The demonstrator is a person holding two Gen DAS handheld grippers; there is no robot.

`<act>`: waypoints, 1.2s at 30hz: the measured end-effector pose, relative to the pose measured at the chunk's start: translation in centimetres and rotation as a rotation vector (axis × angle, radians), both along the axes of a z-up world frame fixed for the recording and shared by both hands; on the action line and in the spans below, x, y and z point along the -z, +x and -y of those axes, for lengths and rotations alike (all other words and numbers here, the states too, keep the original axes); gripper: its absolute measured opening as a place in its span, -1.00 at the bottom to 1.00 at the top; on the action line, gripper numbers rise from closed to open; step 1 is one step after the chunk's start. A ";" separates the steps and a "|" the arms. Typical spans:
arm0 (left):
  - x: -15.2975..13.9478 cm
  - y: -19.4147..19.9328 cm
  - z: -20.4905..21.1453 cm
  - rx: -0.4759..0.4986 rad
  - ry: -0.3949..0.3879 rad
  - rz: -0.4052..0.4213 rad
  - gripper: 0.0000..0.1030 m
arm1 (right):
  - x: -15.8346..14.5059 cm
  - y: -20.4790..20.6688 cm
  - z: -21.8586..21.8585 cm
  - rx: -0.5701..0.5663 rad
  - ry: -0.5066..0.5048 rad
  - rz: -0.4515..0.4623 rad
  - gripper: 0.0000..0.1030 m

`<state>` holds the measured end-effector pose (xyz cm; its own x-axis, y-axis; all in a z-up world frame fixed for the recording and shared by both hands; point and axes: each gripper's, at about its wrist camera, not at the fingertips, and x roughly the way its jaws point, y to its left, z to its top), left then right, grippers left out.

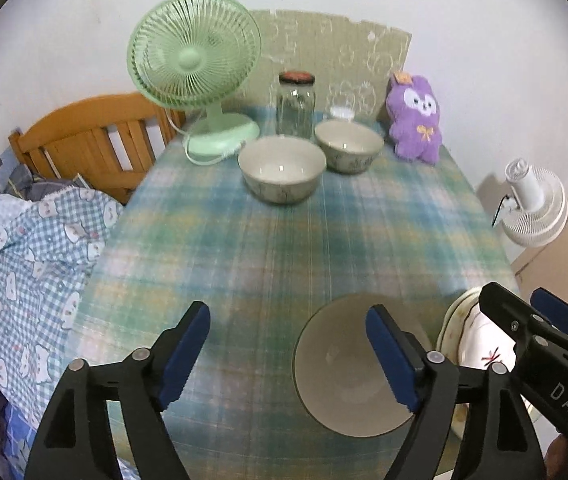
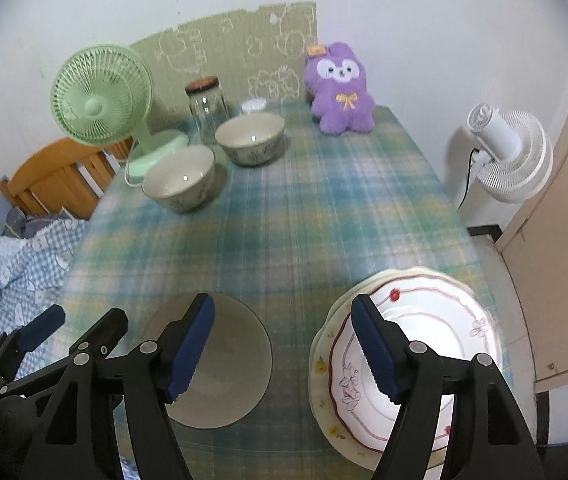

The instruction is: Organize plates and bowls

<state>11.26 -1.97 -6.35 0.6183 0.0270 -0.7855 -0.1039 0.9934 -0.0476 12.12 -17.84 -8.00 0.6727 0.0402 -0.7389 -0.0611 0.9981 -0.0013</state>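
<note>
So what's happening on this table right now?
A person is tidying dishes with two handheld grippers. Both the left gripper and the right gripper are open and hold nothing, poised above the near end of the checked tablecloth. Below them sit a near bowl and, beside it, a stack of plates. Two more bowls wait at the far end by the green fan, glass jar and purple plush toy.

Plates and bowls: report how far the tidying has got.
Done: plates stacked at the near right edge of the table. A near bowl stands beside them. In hand: nothing; left gripper and right gripper are open and empty. Left: two far bowls stand apart by the green fan.
</note>
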 end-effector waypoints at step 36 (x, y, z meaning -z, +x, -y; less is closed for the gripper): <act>-5.6 10.2 -6.6 -0.031 0.021 0.084 0.83 | -6.7 10.1 -7.2 -0.039 -0.015 0.111 0.58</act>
<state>21.42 4.63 -0.72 0.6805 0.0631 -0.7300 -0.1314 0.9906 -0.0369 22.22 -10.59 -1.27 0.7486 0.0573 -0.6606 -0.0981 0.9949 -0.0249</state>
